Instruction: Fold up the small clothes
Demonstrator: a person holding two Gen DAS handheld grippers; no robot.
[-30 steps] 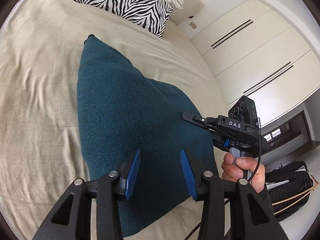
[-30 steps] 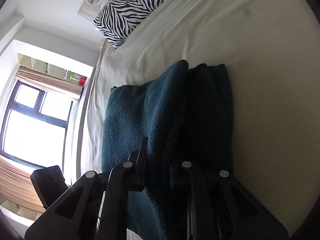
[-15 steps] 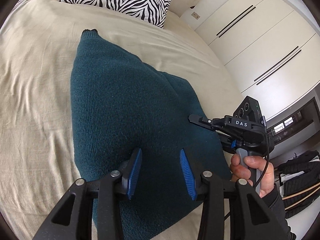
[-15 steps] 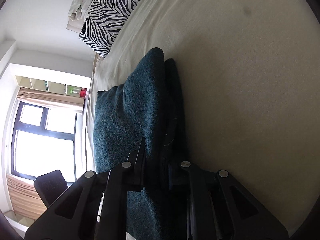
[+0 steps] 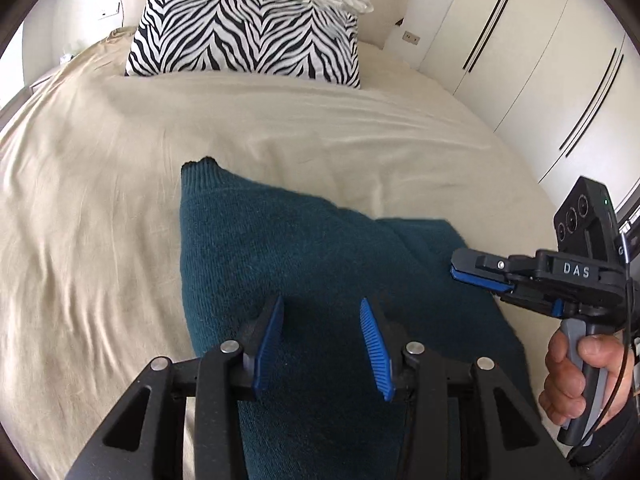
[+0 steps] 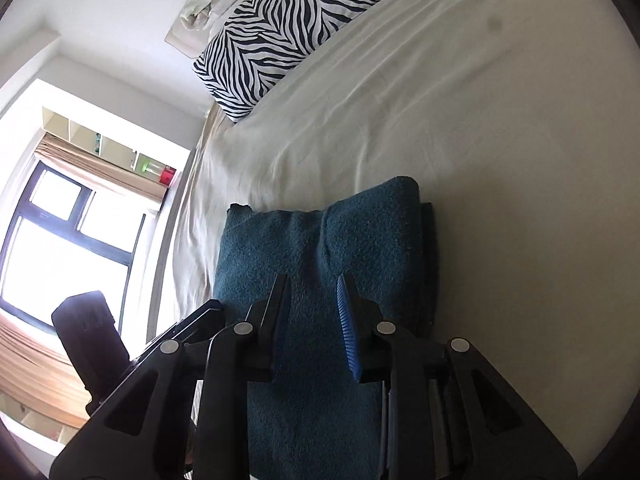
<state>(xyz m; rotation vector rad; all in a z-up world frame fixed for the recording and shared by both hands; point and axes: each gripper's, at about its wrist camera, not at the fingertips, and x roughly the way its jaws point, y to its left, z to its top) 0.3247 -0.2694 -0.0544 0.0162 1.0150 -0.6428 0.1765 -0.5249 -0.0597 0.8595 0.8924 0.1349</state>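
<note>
- On the beige bed sheet point(image 5: 120, 208), near the foot end and well apart from the zebra pillow point(image 5: 244, 32), lies the teal knit garment point(image 5: 288, 248), already doubled over into a thick stack.
- Its long axis runs from the grippers toward the pillow; one ribbed corner point(image 5: 200, 168) sticks out at the far end, and the folded edge shows as stacked layers on the right side in the right wrist view point(image 6: 424, 248).
- The left gripper point(image 5: 322, 334) sits directly over the near half of the cloth, its blue pads standing moderately apart with nothing pinched between them.
- The right gripper point(image 5: 478, 274), held by a hand point(image 5: 580, 376) at the garment's right edge, is opening; in its own view the pads point(image 6: 347, 332) flank a ridge of cloth without pressing on it.
- Judged from this, the release on the right is under way and both tools stand at the near end, so a further fold would likely carry the near edge away toward the ribbed corner; the left one is nearer the cloth's middle.
</note>
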